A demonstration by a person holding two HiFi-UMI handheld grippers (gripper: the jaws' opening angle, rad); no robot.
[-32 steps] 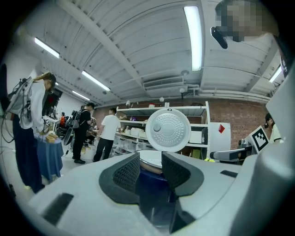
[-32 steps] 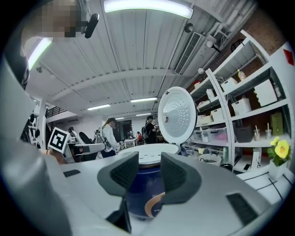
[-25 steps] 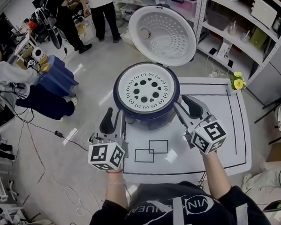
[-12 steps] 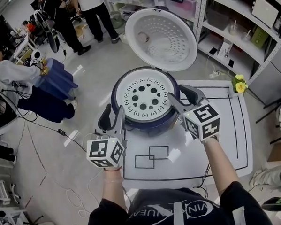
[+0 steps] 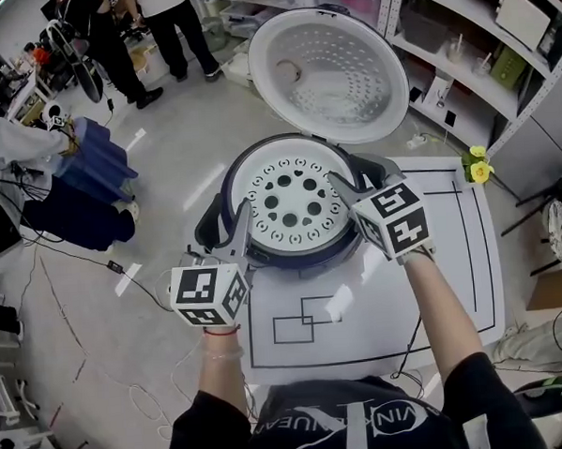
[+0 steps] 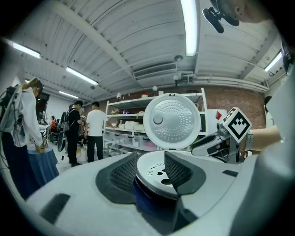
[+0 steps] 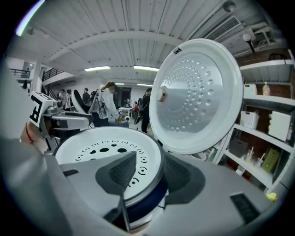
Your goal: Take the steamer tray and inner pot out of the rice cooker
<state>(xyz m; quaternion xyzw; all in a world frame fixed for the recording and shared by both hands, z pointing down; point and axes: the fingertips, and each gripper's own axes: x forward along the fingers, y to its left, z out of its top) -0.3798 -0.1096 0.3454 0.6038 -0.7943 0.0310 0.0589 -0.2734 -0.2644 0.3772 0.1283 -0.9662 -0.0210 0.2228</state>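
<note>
Both grippers are sitting farther forward than a second ago, each now reaching the rim of the rice cooker [image 5: 292, 258], and their jaws have just been opening. The left gripper [image 5: 225, 229] is straddling the near-left rim: in the left gripper view [image 6: 151, 170] its fingers are standing apart, with the edge of the steamer tray [image 6: 154, 169] between them and neither pad pressing on it. The right gripper [image 5: 358, 175] is straddling the right rim; in the right gripper view [image 7: 150, 175] one finger is hanging over the tray [image 7: 99, 152] and the other outside the cooker wall, both clear of contact. The white, perforated steamer tray [image 5: 294, 201] is sitting level in the cooker's mouth. The inner pot is not showing beneath it. The lid [image 5: 327, 71] is standing open on the far side. The cooker is resting at the far left edge of the white table [image 5: 434, 277]. People are standing at far left.
</note>
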